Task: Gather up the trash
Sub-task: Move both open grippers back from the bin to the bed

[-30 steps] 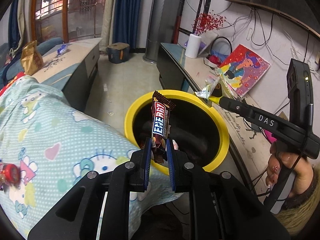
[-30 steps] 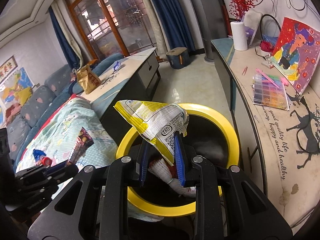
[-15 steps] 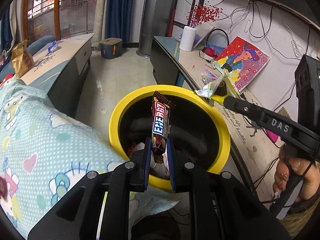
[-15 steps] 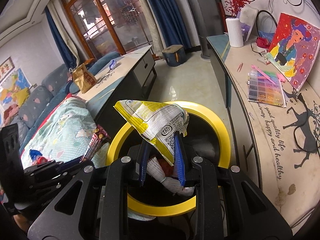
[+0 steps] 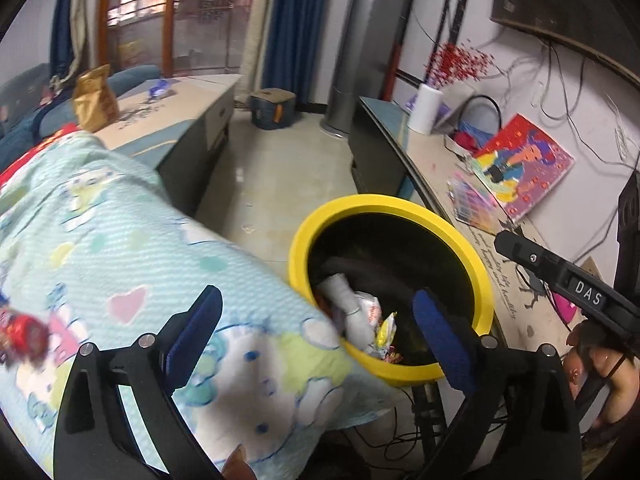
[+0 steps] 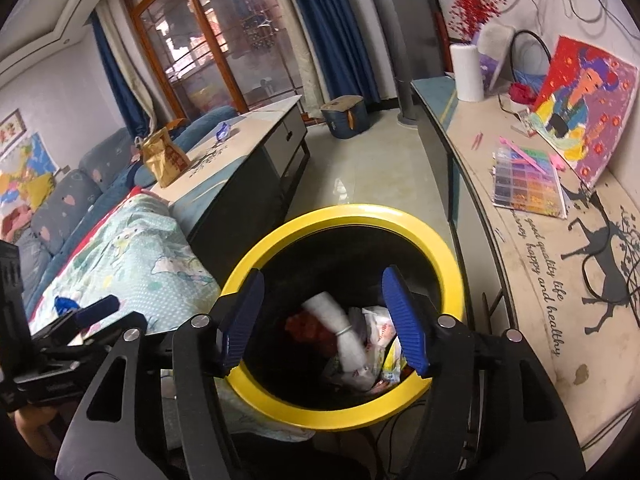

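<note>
Left gripper [image 5: 316, 320] with blue-padded jaws spread wide, nothing between them, poised over near rim of yellow-rimmed trash bin [image 5: 400, 206]. Right gripper [image 6: 324, 320] likewise spread wide and empty, aimed down into same bin [image 6: 348, 214]. Largest item alongside: pale blue cartoon-print blanket [image 5: 132, 264], draped against left side of bin rim. Beyond blanket: low cabinet [image 5: 192, 120] carrying brown paper bag [image 5: 94, 98]. Right of bin: long counter [image 6: 532, 248] with colourful painting [image 6: 588, 100] leaning on wall, white paper roll [image 6: 466, 72], flat multicoloured bead tray [image 6: 528, 186]. Inside bin, black liner, with collected trash at bottom: crumpled white wrapper [image 6: 340, 328], printed white packet [image 6: 378, 324] touching it, yellow wrapper [image 6: 394, 358] at near wall, red scrap [image 6: 304, 326] on left; details blurred. On blanket at far left edge of left wrist view: small red item [image 5: 24, 330], blurred.
</note>
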